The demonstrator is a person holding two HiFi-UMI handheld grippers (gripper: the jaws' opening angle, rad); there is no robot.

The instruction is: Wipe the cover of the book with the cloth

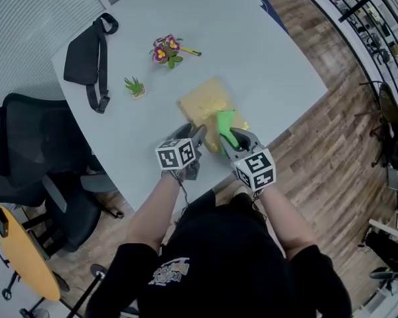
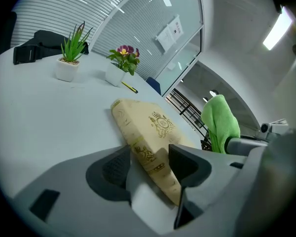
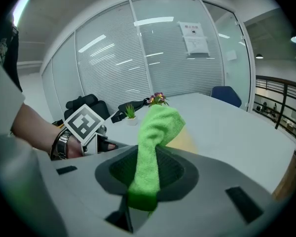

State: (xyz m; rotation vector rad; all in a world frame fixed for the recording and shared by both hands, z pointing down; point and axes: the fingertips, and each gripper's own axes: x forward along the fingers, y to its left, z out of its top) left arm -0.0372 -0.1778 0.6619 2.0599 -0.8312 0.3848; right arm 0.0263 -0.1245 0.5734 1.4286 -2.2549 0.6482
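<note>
A yellow book (image 1: 205, 101) with gold ornaments lies on the grey-white table (image 1: 265, 52), its near corner at the table's front edge. My left gripper (image 1: 194, 136) is at that near corner. In the left gripper view the book (image 2: 153, 125) fills the gap between the pads of the left gripper (image 2: 149, 164), spine towards the camera, and they grip it. My right gripper (image 1: 229, 138) is shut on a green cloth (image 1: 224, 121), which hangs over the book's near right part. In the right gripper view the cloth (image 3: 155, 132) sticks up out of the right gripper (image 3: 147, 169).
A black bag (image 1: 86, 58) lies at the far left of the table. A small green plant (image 1: 134, 87), a flower pot (image 1: 164, 50) and a yellow pen (image 1: 191, 51) stand beyond the book. A black office chair (image 1: 26, 158) and a yellow stool (image 1: 20, 250) stand to the left.
</note>
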